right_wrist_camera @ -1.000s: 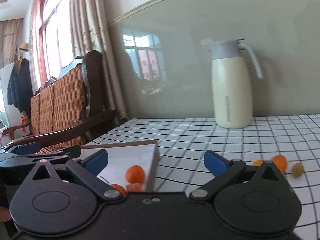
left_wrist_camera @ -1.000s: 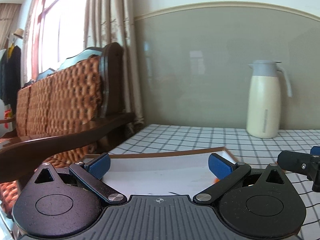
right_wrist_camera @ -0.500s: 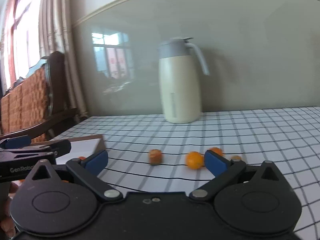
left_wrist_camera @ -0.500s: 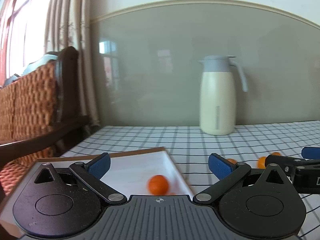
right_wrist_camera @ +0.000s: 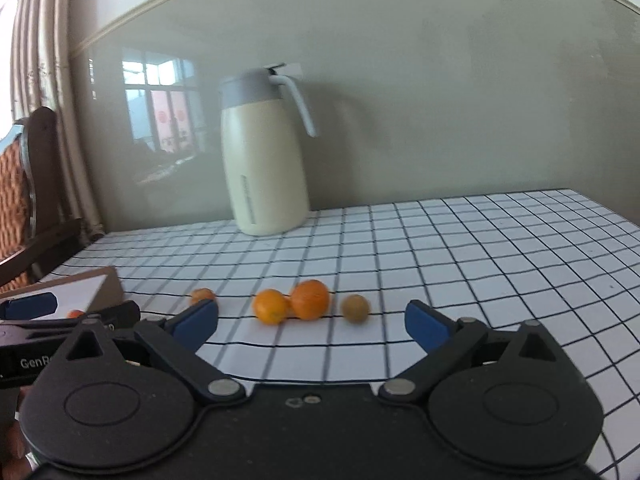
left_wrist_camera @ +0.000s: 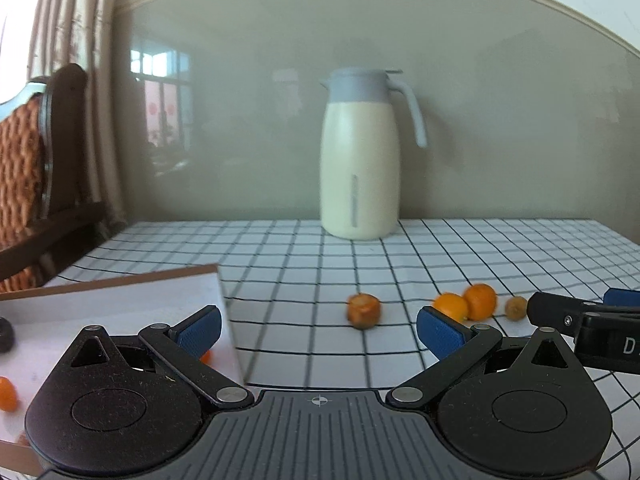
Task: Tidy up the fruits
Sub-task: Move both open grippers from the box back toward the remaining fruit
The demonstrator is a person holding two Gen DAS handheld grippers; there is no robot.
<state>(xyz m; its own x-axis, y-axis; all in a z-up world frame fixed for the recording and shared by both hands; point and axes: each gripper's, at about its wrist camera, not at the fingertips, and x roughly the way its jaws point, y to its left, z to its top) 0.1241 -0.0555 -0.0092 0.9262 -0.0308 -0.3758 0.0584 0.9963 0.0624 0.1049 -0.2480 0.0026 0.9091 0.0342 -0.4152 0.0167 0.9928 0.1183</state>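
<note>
Several small fruits lie in a row on the checked tablecloth: a stubby orange-brown fruit [left_wrist_camera: 363, 311] [right_wrist_camera: 202, 295], two oranges touching each other [left_wrist_camera: 451, 306] [left_wrist_camera: 479, 301] [right_wrist_camera: 271, 305] [right_wrist_camera: 310, 299], and a small brown fruit [left_wrist_camera: 515, 308] [right_wrist_camera: 355, 308]. A white tray [left_wrist_camera: 120, 304] [right_wrist_camera: 86, 286] at the left holds small orange fruits [left_wrist_camera: 7, 393] and a dark one [left_wrist_camera: 5, 334]. My left gripper [left_wrist_camera: 319, 326] is open and empty, short of the stubby fruit. My right gripper [right_wrist_camera: 311, 320] is open and empty, just short of the oranges.
A cream jug with a grey lid [left_wrist_camera: 360, 156] [right_wrist_camera: 264, 156] stands at the back by the wall. A wooden chair with woven back [left_wrist_camera: 24, 176] is beyond the table's left edge. The right gripper's finger [left_wrist_camera: 576, 320] shows in the left wrist view.
Both grippers have swung to the right, from the tray toward the loose fruits on the cloth. Both stayed open.
</note>
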